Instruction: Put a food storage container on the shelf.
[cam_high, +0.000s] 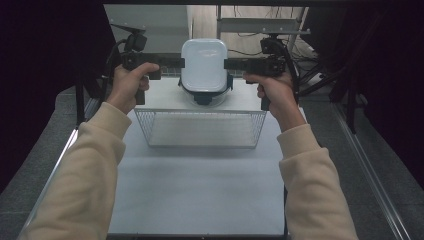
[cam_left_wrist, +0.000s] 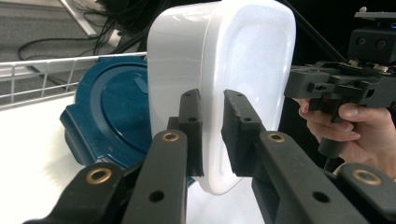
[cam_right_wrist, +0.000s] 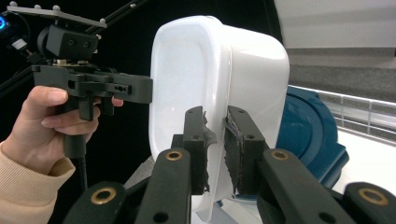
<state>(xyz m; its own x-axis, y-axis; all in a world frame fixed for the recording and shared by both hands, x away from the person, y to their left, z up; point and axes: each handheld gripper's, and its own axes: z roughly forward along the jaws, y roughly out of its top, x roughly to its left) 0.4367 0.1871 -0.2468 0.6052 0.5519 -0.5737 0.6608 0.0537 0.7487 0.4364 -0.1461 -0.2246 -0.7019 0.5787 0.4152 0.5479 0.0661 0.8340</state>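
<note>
- Evidently the left gripper (cam_high: 176, 63) has its jaws clamped on the left rim of the white plastic tub (cam_high: 203, 64), one pad inside the wall and one outside, so that side cannot slip.
- Between the two sets of jaws the tub hangs bottom-up, clear of the table (cam_high: 200, 190), carried level because each hand takes one edge.
- Under it, below both pairs of jaws, sits a dark blue lid (cam_left_wrist: 109, 119); I judge the tub has been lifted off it.
- Nearer the person than the jaws stands a wire basket (cam_high: 200, 129), probably where the tub is bound.
- Opposite, the right gripper (cam_high: 231, 64) pinches the right rim likewise, jaws closed on the wall.
</note>
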